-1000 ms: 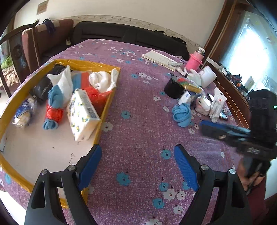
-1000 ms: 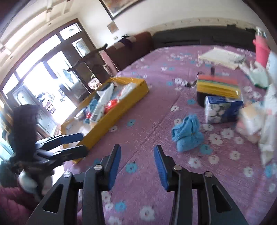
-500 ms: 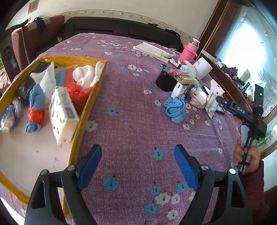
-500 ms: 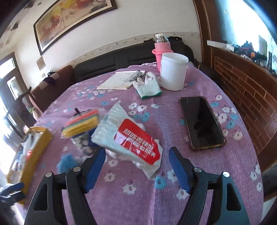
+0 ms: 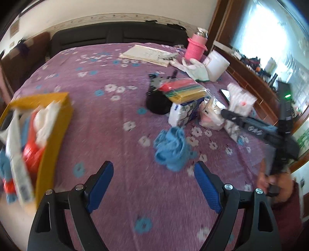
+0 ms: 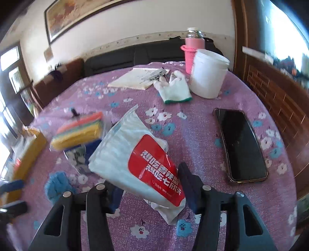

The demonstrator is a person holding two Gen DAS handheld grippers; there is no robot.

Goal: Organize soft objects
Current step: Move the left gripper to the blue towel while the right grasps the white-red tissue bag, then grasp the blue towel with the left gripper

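Your right claw (image 6: 148, 191): fingers astride the wet-wipe pack (image 6: 135, 166) on the bench (image 6: 193, 123), contact unclear. Your left claw (image 5: 153, 185): wide open, empty, above blue knit cloth (image 5: 171, 147). Yellow tray (image 5: 52, 142): left.

A home living room: a dark sofa (image 6: 135, 56) behind the surface with its purple floral cloth (image 5: 115, 115), a framed painting (image 6: 81, 15) above the sofa, wood-framed windows beside it.
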